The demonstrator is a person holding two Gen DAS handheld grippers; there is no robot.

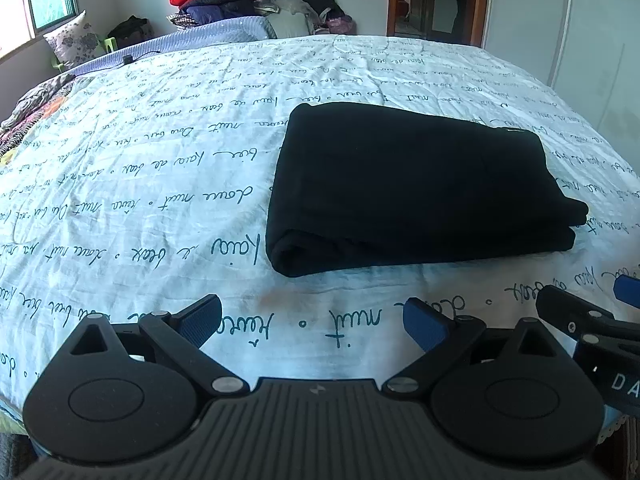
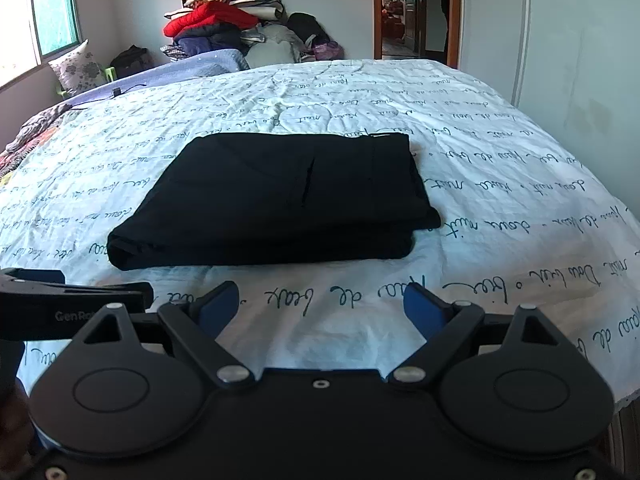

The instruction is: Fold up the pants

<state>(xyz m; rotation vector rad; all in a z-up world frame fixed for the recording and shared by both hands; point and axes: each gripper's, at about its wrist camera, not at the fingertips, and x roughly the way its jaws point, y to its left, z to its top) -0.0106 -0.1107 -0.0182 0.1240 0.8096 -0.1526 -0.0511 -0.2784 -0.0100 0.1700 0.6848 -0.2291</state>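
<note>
Left wrist view: The left gripper (image 1: 312, 322) is hovering over the bedsheet (image 1: 160, 184) near the front edge of the bed, with its jaws standing wide apart and nothing lying between them. The pants (image 1: 416, 188) are lying ahead of it and slightly to the right, folded into a compact dark rectangle with several layers stacked; the rolled fold edge is facing the gripper, and one lower layer is sticking out a little at the right side. The pants are lying apart from the gripper, not touching it. Part of the right gripper (image 1: 580, 320) is showing at the right edge.

Right wrist view: The right gripper (image 2: 322, 310) is also hovering over the sheet at the front of the bed, jaws spread wide and gripping nothing. The pants (image 2: 280, 200) are resting ahead of it and slightly to the left, flat on the sheet. A pile of clothes (image 2: 224, 24) is sitting at the far end of the bed, well apart from the pants.

Step in hand: By the look of the bundle, the folding is at or near completion, and both grippers are standing clear. If any move is left, it is calling for tidying: tucking in the layer protruding at the right side, or pressing the stack flat, without disturbing the layers underneath.
</note>
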